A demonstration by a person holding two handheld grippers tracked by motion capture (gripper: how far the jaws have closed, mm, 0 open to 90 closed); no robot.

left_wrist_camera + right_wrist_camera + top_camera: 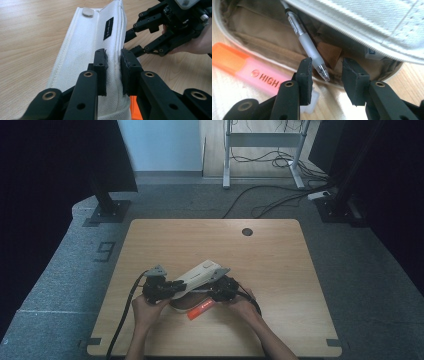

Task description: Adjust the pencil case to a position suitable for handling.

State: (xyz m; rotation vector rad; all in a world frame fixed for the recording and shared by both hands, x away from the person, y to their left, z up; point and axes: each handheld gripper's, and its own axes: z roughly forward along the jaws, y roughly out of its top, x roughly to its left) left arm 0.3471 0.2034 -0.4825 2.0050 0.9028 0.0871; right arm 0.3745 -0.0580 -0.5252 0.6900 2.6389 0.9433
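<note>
White canvas pencil case lying near the front middle of the wooden desk, flap being lifted. Left claw clenching on the flap's stitched edge, holding it raised. Clear-barrelled pen resting tip-outward in the tan-lined opening. Right claw standing released, jaws apart either side of the pen tip, left jaw touching or nearly touching it. Orange highlighter lying just beside the case mouth.
</note>
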